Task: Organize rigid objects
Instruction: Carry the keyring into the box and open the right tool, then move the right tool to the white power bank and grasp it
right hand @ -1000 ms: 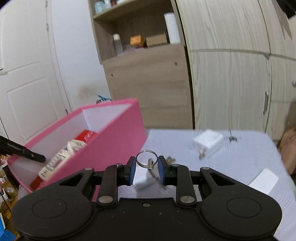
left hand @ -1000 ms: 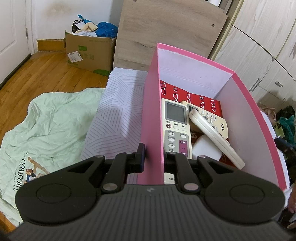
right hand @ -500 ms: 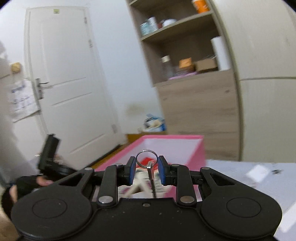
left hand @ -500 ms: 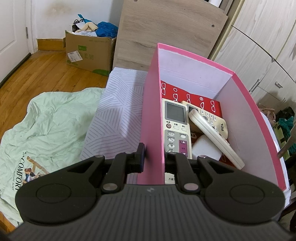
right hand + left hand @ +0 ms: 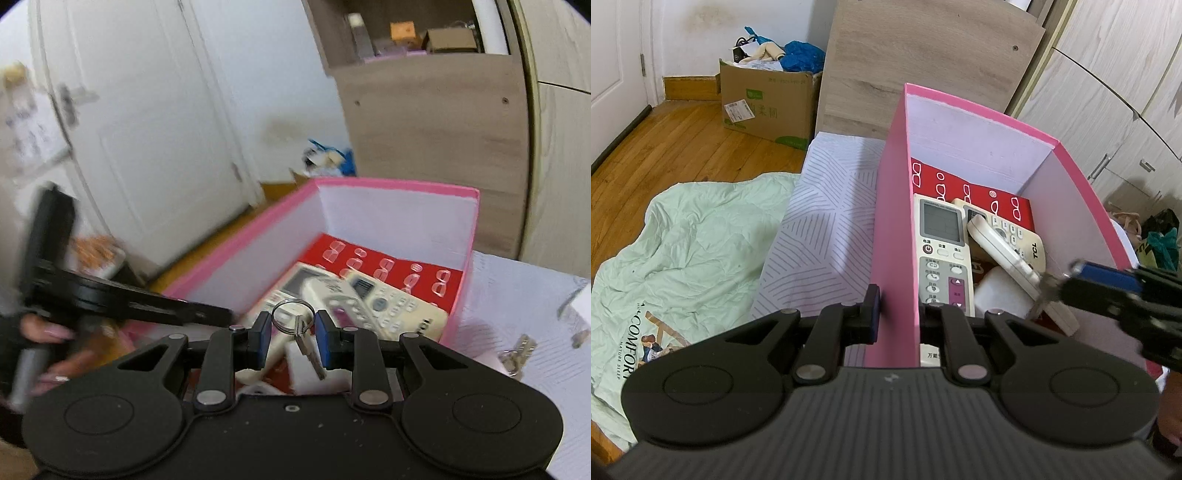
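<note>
Pink cardboard box (image 5: 897,236), open-topped with white inner walls, fills the centre of the left wrist view and the middle of the right wrist view (image 5: 399,218); it rests on a bed with a pale lilac striped cover (image 5: 820,229). Left of the bed, in the left part of the left wrist view, a mint-green quilt (image 5: 683,251) lies crumpled over the wooden floor. A brown cardboard carton (image 5: 764,107) stuffed with odds and ends stands at the upper left.

Inside the pink box, a flat red packet printed with white spectacles (image 5: 971,188) lies on the bottom. On top of it sit a cream air-conditioner remote with a grey screen (image 5: 942,254) and a slimmer cream TCL remote (image 5: 1008,236), crossing one another.

The left claw (image 5: 897,316) is clamped on the box's near pink wall, one finger outside, one inside. The right claw (image 5: 291,332) hangs over the box's open top, near the lower right of the left wrist view (image 5: 1071,280), pinching a silver key on a steel split ring (image 5: 301,332); the key dangles below its blue pads. Another bunch of keys (image 5: 517,352) lies on the bed at the right edge.
</note>
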